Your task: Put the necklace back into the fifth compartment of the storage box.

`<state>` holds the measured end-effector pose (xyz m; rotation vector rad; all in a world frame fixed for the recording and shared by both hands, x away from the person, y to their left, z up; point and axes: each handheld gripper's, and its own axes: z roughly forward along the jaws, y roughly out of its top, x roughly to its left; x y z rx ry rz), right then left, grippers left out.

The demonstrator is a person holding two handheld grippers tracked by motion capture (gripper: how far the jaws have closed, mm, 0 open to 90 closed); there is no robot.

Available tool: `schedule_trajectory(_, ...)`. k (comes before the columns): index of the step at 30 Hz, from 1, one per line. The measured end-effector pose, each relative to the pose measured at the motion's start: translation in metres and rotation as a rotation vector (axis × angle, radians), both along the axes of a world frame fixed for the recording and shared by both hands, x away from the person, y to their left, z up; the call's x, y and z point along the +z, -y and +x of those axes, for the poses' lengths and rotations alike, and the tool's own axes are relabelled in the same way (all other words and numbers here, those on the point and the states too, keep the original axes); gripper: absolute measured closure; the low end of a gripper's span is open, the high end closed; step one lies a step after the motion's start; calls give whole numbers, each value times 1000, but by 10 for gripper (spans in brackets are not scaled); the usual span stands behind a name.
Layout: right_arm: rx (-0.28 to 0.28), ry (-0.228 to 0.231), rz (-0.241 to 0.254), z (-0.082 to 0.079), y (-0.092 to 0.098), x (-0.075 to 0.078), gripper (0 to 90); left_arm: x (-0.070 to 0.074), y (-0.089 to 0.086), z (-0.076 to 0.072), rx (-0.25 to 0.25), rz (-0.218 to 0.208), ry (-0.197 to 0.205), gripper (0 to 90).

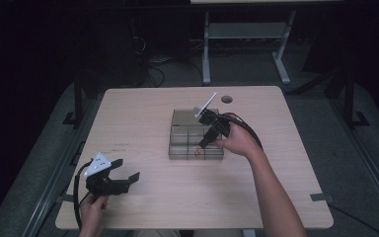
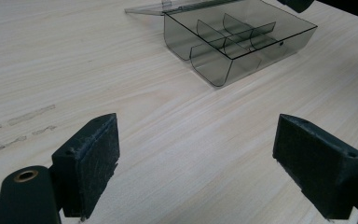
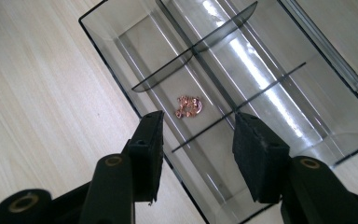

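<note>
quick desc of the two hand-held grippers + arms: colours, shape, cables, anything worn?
Both are black with two blocky, flat-padded jaws and brass-coloured pivot inserts. The left hand-held gripper carries a grey three-cornered plate with dark dots and trails a black cable that loops beside the hand. The right hand-held gripper has a light plate seen edge-on and a black cable bundle arching over the hand. Forearms are bare: no sleeves or gloves visible.

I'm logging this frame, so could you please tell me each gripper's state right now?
Left gripper: open, empty, above bare table.
Right gripper: open, empty, over the clear compartment box.

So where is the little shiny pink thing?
The pink thing lies inside the clear box, in a compartment on its near row, just ahead of the right claw.
</note>
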<state>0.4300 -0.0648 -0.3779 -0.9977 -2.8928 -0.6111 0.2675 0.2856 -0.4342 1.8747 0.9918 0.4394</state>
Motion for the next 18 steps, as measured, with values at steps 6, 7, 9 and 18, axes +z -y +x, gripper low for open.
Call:
schedule_trajectory(6,1,9,1,-5,7,4,498,0,0,0,-2,1,4,143)
schedule_trajectory(7,4,8,2,-7,8,5,494,0,0,0,-2,4,4,143)
schedule_trajectory(9,6,11,-3,-9,10,6,485,0,-1,-1,-2,2,3,143)
schedule_trajectory(18,2,19,10,-19,22,11,470,0,0,-1,-1,3,3,143)
